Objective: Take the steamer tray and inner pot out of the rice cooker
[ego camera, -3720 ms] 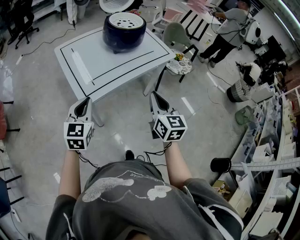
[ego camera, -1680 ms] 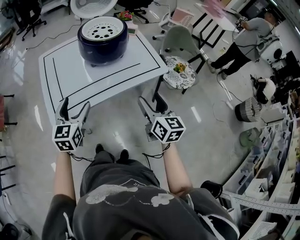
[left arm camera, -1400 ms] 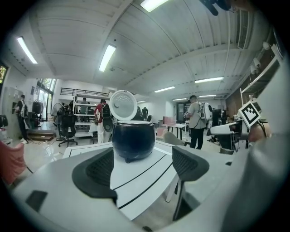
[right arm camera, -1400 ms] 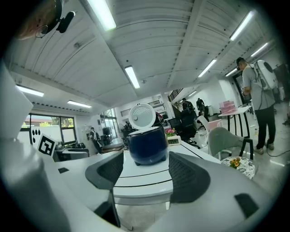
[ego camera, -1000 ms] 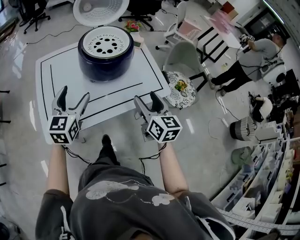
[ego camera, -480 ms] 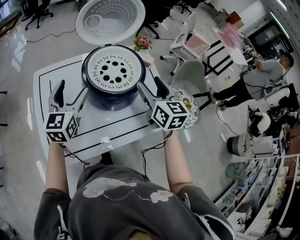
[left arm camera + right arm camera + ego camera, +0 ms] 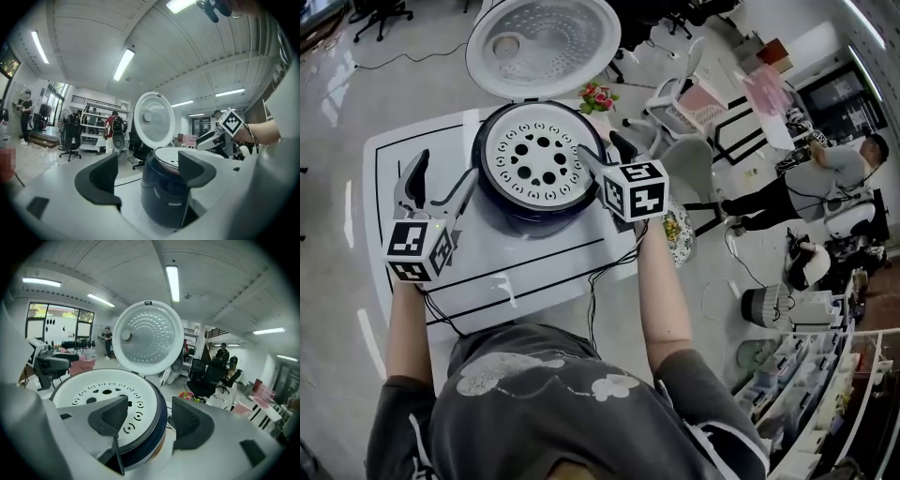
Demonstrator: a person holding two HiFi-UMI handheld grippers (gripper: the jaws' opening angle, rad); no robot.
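Observation:
A dark blue rice cooker [image 7: 546,208] stands on the white table [image 7: 389,169] with its round lid [image 7: 542,45] swung up behind it. The white steamer tray [image 7: 539,159], pierced with holes, sits in the cooker's mouth and hides the inner pot. My left gripper [image 7: 442,178] is open just left of the cooker, with the cooker body [image 7: 164,192] seen between its jaws. My right gripper [image 7: 602,150] is open at the cooker's right rim, its jaws level with the tray's edge [image 7: 103,394]. Neither gripper holds anything.
Black lines mark the tabletop. Beyond the table lie a small bunch of flowers [image 7: 595,97] and office chairs [image 7: 680,103]. A person [image 7: 825,178] stands far to the right, near cluttered shelves [image 7: 825,375]. Other people [image 7: 112,126] stand in the background.
The person has stepped up to the table. Both grippers have risen from below the table's edge to either side of the cooker. They stay open.

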